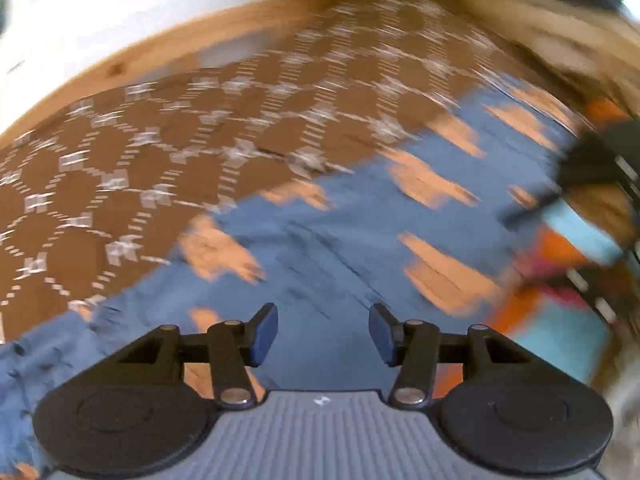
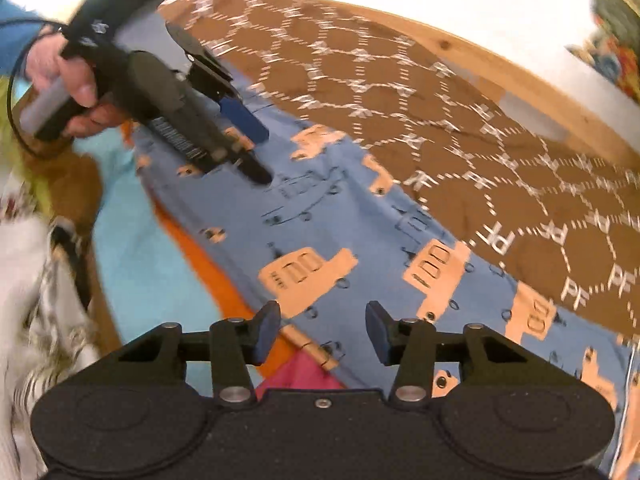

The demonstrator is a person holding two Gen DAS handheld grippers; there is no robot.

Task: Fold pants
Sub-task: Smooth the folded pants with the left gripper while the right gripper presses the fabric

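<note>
Blue pants with peach vehicle prints lie flat on a brown patterned cloth. They also fill the middle of the blurred left wrist view. My left gripper is open and empty just above the pants. It also shows in the right wrist view, held by a hand over the far end of the pants. My right gripper is open and empty over the near edge of the pants. It appears dark and blurred at the right of the left wrist view.
The brown cloth covers a wooden table with a white wall behind. Turquoise, orange and pink fabrics lie beside the pants. A pale patterned cloth sits at the left edge.
</note>
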